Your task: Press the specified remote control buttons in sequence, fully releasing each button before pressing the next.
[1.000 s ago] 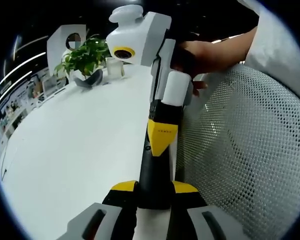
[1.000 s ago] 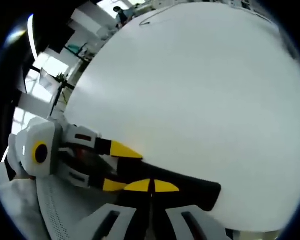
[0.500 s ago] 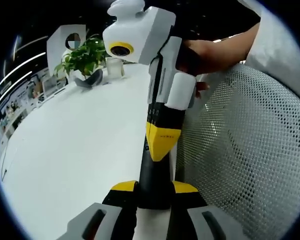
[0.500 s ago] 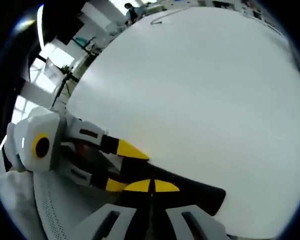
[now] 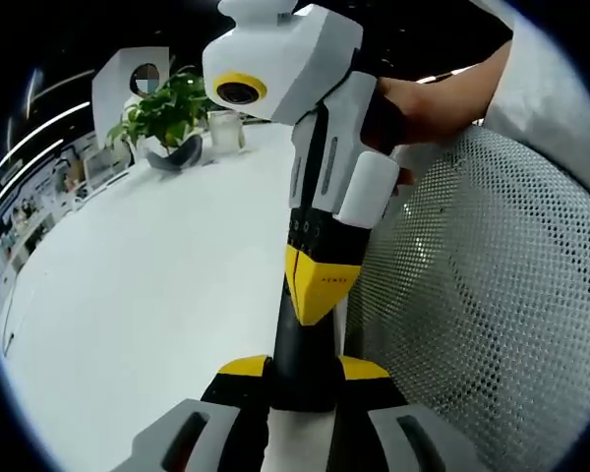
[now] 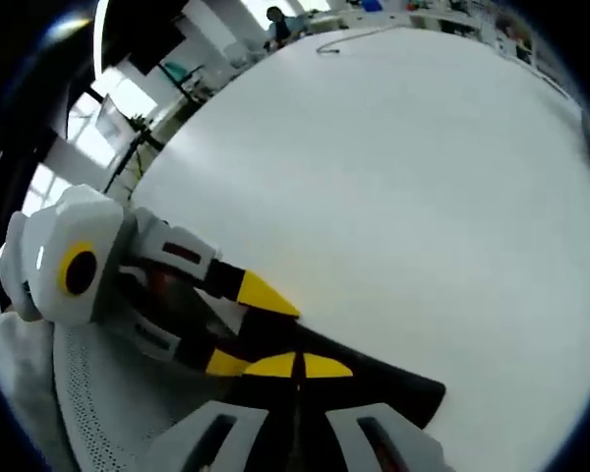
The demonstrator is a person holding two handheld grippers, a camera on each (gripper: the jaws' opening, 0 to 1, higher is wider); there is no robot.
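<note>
A black remote control (image 5: pixel 300 346) lies lengthwise between the yellow-tipped jaws of my left gripper (image 5: pixel 304 370), which is shut on its near end above the white table (image 5: pixel 147 295). My right gripper (image 5: pixel 319 287) comes down from the top with its yellow tips together, resting on the remote's face just below a row of small buttons. In the right gripper view my own tips (image 6: pixel 297 366) are shut and sit on the remote (image 6: pixel 383 385), while the left gripper (image 6: pixel 242 328) reaches in from the left and clamps it.
A potted plant (image 5: pixel 167 110) and a glass (image 5: pixel 224 131) stand at the table's far end. A white mesh chair back (image 5: pixel 482 295) fills the right side. A person's hand (image 5: pixel 428 98) holds the right gripper. A cable (image 6: pixel 349 41) lies far across the table.
In the left gripper view, the right gripper's shut tips have slid a little down the remote toward my left jaws. The left gripper keeps its hold.
</note>
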